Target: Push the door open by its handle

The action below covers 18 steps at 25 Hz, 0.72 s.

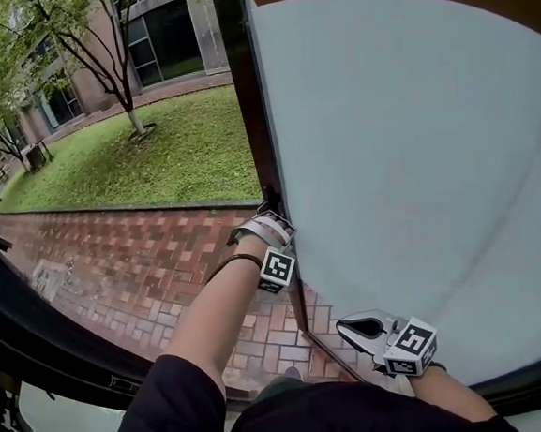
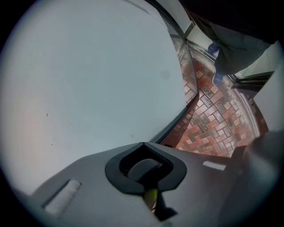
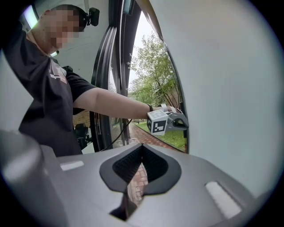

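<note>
The door (image 1: pixel 415 151) is a pale frosted panel with a dark edge frame (image 1: pixel 254 118), and it stands swung outward. My left gripper (image 1: pixel 269 222) is shut with nothing in it. Its tip rests against the door's edge frame at mid height, and it hides whatever handle is there. In its own view the left gripper (image 2: pixel 141 145) points along the pale door panel (image 2: pixel 88 80). My right gripper (image 1: pixel 344 326) hangs lower and nearer to me, shut and empty, just off the panel. The right gripper view shows the left gripper (image 3: pixel 183 123) at the door edge.
Beyond the doorway lie a wet red brick path (image 1: pixel 143 259), a lawn (image 1: pixel 152 155), a tree (image 1: pixel 117 73) and a building. A dark curved frame (image 1: pixel 56 351) runs along the lower left. Bricks (image 2: pixel 213 119) also show under the door's bottom edge.
</note>
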{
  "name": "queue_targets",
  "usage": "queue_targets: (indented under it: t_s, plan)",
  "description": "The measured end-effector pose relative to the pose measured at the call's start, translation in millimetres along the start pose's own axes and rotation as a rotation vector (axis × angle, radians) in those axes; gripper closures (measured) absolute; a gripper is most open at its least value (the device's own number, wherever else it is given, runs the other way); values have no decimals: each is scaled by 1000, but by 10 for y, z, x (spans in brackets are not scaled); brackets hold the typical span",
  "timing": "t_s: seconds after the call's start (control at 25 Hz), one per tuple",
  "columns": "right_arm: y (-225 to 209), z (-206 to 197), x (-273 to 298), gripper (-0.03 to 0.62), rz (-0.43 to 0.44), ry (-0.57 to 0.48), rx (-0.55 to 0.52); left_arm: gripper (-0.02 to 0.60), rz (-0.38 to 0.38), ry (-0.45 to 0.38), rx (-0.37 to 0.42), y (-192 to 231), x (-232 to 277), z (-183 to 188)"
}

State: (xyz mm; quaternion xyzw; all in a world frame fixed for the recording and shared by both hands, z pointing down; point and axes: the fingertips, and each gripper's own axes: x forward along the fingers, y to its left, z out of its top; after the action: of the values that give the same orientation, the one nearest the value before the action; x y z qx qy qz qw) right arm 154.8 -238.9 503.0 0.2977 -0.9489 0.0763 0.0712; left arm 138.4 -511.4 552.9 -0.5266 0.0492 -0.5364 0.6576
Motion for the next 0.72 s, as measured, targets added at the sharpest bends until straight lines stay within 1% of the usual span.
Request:
queue_targets:
  t_s: [0.08, 0.12, 0.24, 0.28, 0.36, 0.48, 0.52, 0.6, 0.68, 0.72]
  plan:
    - [-236, -7, 56, 594, -21, 2, -1, 581, 21, -45, 20, 173, 204, 41]
    - [-366, -8, 106, 594, -25, -8, -4, 581, 27, -86, 5, 283, 261, 72]
    - [-818, 66, 324, 594, -46, -24, -36, 581, 25, -249, -96, 689, 359, 216]
    - [-995, 117, 393, 594, -56, -23, -59, 581, 41, -285, -112, 848, 400, 283]
    - [-1345, 183, 535, 594, -75, -31, -90, 581, 97, -324, -102, 1102, 508, 454]
    - [-1718, 107, 876, 594, -80, -66, -17, 581, 129, -397, -50, 1196, 647, 722]
    - [-1818, 88, 1002, 594, -66, -55, -5, 581, 136, -432, -45, 1250, 674, 748]
    - [-2018, 29, 1169, 594, -42, 3, -6, 580, 162, -506, -38, 1383, 709, 774]
    - [-2257, -72, 1203, 594, -48, 46, 17, 474, 182, -557, -22, 1488, 765, 819]
    - [-2359, -138, 1199, 594, -51, 63, 32, 470, 196, -574, -10, 1540, 789, 838]
